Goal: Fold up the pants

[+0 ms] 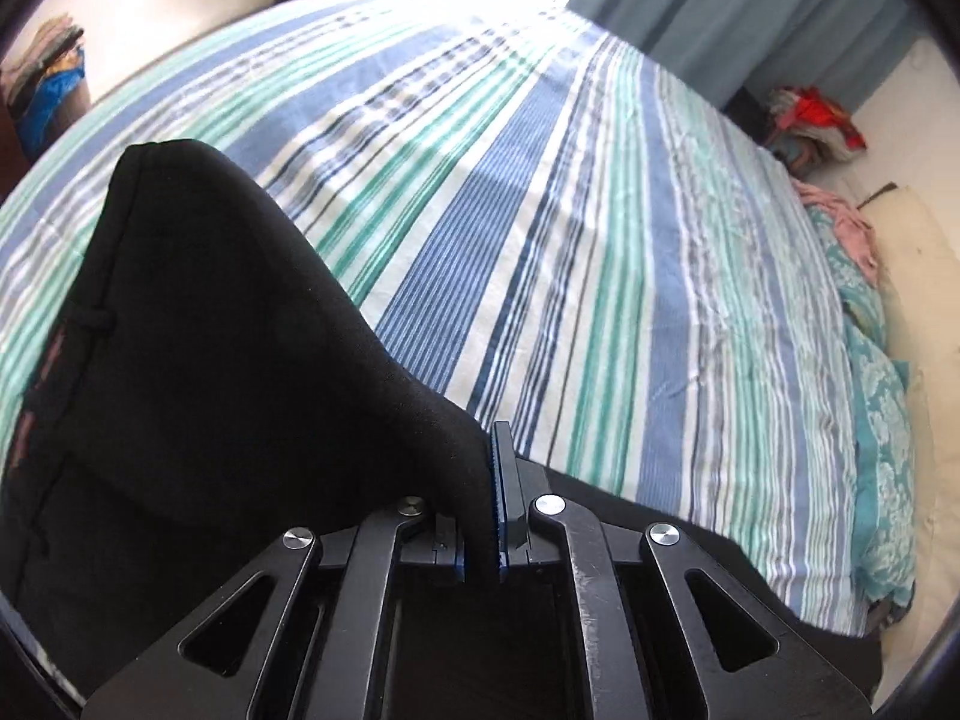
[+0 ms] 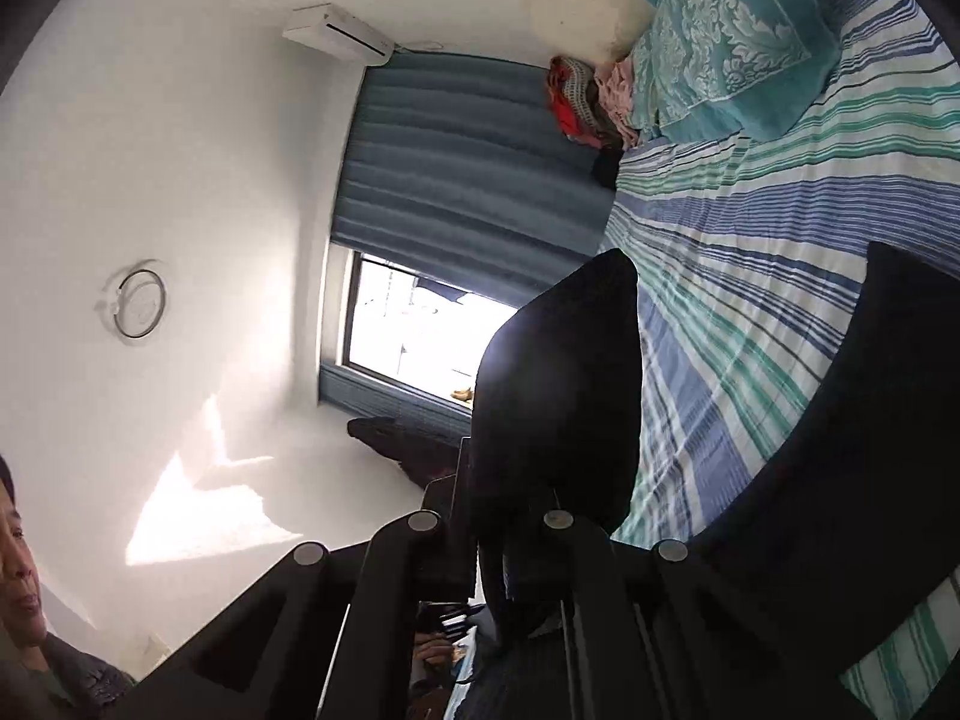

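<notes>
The left tool (image 1: pixel 480 516) is clamped on an edge of the black pants (image 1: pixel 198 360), which hang up off the bed (image 1: pixel 600 240), with the waistband and a belt loop showing to the tool's left. The right tool (image 2: pixel 510 546) is likewise closed on a bunch of the same black cloth, held clear of the bed; more of the pants drapes along that view's right side. Judged from this, the fold is barely begun: the pants are lifted by two gripped points, not yet laid flat on the bed, and every fold seems still to be made. A pillow (image 1: pixel 882 396) lies at the bed's head. A faint reddish strip runs along the waistband, but no lettering can be read anywhere.
</notes>
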### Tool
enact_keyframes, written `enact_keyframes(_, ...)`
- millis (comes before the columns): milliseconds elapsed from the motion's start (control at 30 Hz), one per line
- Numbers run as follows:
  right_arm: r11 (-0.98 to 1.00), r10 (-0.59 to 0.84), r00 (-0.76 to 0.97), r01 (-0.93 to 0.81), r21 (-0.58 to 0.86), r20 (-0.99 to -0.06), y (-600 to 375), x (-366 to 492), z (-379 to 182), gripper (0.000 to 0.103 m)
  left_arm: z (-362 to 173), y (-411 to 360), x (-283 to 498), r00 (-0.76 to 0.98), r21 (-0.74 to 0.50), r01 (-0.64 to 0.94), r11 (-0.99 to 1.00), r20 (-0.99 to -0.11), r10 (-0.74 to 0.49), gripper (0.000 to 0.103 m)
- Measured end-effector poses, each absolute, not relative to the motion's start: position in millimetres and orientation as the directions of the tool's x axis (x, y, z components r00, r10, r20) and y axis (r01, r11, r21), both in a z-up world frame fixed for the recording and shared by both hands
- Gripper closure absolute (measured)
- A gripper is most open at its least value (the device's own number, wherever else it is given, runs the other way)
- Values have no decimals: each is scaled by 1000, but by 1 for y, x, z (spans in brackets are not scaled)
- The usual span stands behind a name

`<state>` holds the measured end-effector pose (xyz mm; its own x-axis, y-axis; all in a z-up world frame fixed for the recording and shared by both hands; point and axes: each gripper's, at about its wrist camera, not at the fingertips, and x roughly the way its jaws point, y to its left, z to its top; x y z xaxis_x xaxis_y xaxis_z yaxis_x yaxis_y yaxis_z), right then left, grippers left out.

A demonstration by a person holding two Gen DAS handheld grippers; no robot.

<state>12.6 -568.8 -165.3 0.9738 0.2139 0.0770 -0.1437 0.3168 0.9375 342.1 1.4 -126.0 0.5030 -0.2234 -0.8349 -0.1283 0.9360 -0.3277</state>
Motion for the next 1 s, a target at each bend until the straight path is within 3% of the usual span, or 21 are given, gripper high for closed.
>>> enact_keyframes(100,323,159,987,-41,945,-12,-575,12,-175,97,-113,16,259,532,-293,-78,953,-821,-208,96)
enact_keyframes(233,359,102,979,131,924,-178,-576,7,-184,97,-161,33,180,458,-213,-109,971,-878,-141,96)
enact_keyframes(333,392,69,959,229,891,-276,-574,3,-188,96,-188,37,166,411,-211,-138,968,-901,-138,97)
enact_keyframes(433,457,45,896,375,807,-441,-570,10,-187,96,-179,32,167,429,-211,-116,971,-892,-142,97)
enact_keyframes(533,514,74,842,427,744,-534,-576,25,-177,97,-160,27,179,463,-242,-99,965,-870,-171,97)
enact_keyframes(667,634,58,870,346,691,-489,-586,41,-117,97,-128,17,177,542,-303,-68,951,-811,-220,96)
enact_keyframes(767,718,-6,863,356,598,-506,-591,33,-92,97,-141,2,159,518,-242,-42,969,-835,-186,94)
enact_keyframes(833,732,-70,779,464,499,-623,-602,31,-118,97,-173,-8,152,445,-165,-5,986,-884,-146,91)
enact_keyframes(933,700,-17,570,593,397,-821,-620,35,-192,96,-195,-7,136,419,-162,-10,987,-897,-144,91)
enact_keyframes(1000,714,-13,559,585,384,-829,-620,29,-206,96,-191,-11,135,420,-128,12,992,-899,-121,91)
